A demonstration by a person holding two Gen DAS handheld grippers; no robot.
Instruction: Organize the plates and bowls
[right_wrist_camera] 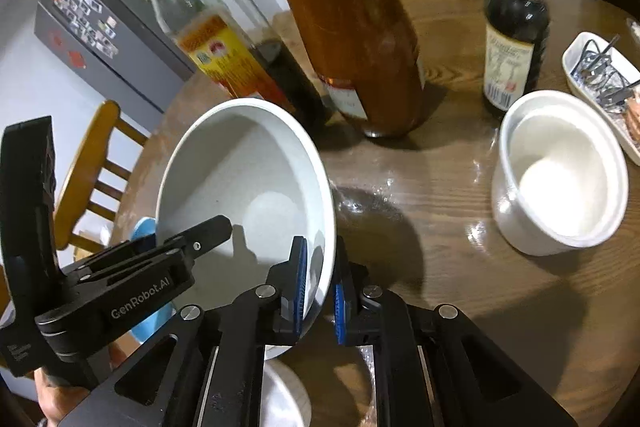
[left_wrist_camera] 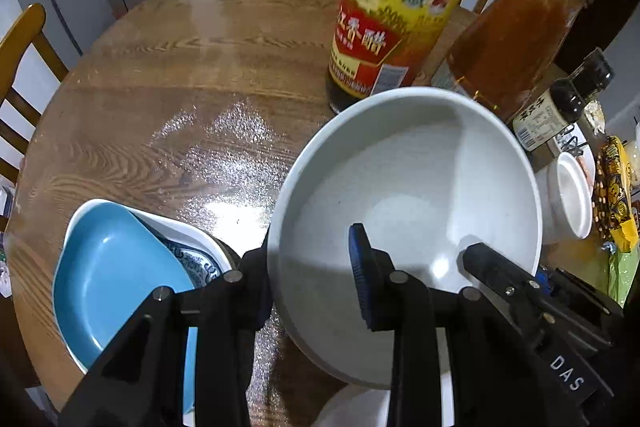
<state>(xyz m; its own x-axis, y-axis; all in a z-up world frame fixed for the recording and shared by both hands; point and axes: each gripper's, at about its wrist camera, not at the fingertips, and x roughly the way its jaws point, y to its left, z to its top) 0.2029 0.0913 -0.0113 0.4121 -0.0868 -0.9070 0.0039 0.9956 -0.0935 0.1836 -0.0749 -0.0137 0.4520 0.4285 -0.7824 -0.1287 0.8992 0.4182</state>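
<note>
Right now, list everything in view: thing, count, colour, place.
large bowl: one, white, tilted, held above the table
table: one, brown wood, round
blue dish: one, stacked on a patterned white dish, left
vinegar bottle: one, yellow-red label, behind bowl
sauce jar: one, orange-red, centre back
dark bottle: one, right back
small bowl: one, white, right
chairs: several, wooden, around the table
left hand-held gripper: black, at the bowl's left rim
right hand-held gripper: black, shut on the bowl's right rim

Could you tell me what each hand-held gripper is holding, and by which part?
Both hold the same white bowl by its rim: the left hand-held gripper grips the rim's left side and the right hand-held gripper the rim's right side.
</note>
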